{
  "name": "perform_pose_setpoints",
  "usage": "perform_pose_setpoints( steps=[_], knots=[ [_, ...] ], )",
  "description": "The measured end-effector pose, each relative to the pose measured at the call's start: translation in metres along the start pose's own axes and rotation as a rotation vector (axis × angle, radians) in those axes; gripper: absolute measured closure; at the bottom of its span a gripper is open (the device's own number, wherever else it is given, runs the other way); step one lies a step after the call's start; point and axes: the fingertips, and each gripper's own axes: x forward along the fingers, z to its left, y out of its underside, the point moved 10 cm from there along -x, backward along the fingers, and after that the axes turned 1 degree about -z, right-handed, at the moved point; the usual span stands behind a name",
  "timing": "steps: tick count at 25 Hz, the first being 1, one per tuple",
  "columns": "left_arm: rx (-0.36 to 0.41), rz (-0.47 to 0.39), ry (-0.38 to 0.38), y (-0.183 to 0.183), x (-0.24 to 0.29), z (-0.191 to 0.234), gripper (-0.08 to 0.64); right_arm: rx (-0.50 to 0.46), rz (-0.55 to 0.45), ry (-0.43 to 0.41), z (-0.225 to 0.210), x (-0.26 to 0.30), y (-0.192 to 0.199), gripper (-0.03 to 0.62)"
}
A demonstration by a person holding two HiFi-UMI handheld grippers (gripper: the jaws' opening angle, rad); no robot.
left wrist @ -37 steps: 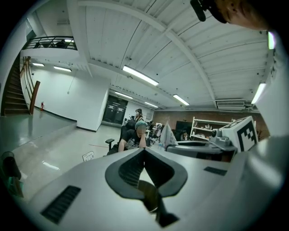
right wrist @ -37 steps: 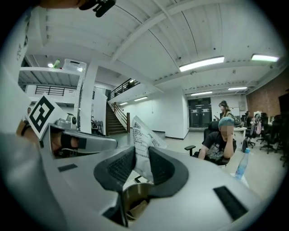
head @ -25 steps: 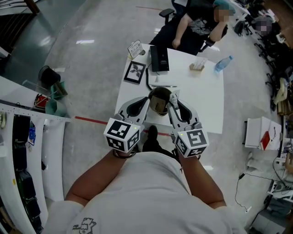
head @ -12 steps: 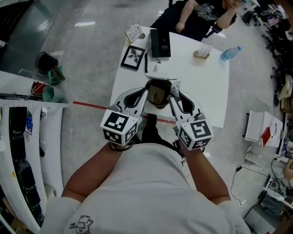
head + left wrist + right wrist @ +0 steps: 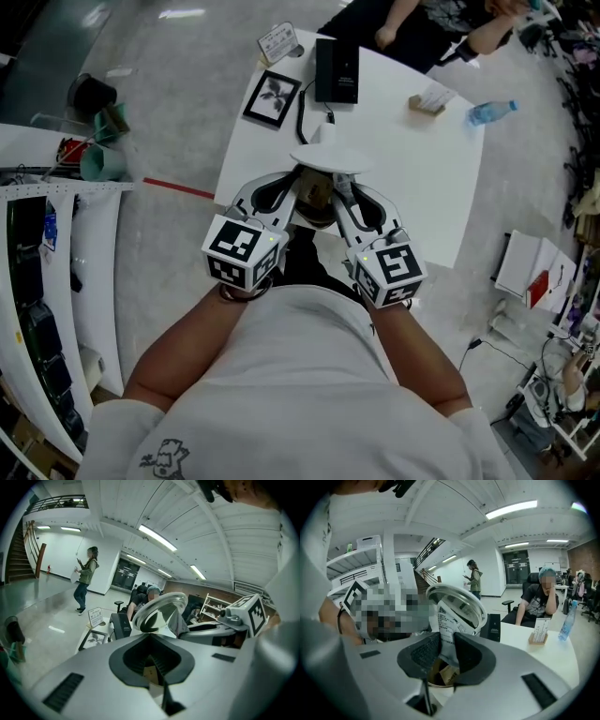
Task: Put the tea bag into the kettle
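Both forearms (image 5: 178,347) reach forward, with the left gripper (image 5: 289,187) and right gripper (image 5: 339,192) side by side, tips converging. Left jaws are closed on the lid (image 5: 159,611) edge. Right jaws clamp the tea bag (image 5: 449,630).

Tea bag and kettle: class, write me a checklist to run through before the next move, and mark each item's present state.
1. Tea bag gripped: ok. The right gripper has its pads pressed on the printed tea bag.
2. Lid open: ok. The lid is tipped up.
3. Tea bag above the kettle: ok. The kettle's mouth shows just below the jaws.
4. Tea bag inside the kettle: not ok. It hangs in the gripper above the mouth.
5. Wrapper torn open: cannot tell.
6. Left gripper empty: cannot tell. Its jaws stand close together.
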Motion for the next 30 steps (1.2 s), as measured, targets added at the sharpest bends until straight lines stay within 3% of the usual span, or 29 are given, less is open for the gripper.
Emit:
perform_pose_setpoints(
  steps=[12,22,30],
  knots=[
    [-0.069,0.034,-0.047,0.019,0.016,0.012,0.551,0.008,0.092,-0.084,-0.012,0.024,0.019,0.483],
    [-0.065,0.027,-0.06,0.014,0.01,0.014,0.552,0.023,0.087,-0.087,-0.006,0.021,0.022,0.416],
    [-0.047,0.009,-0.045,0.01,-0.011,0.012,0.552,0.021,0.043,-0.044,0.009,0.01,0.017,0.413]
  ],
)
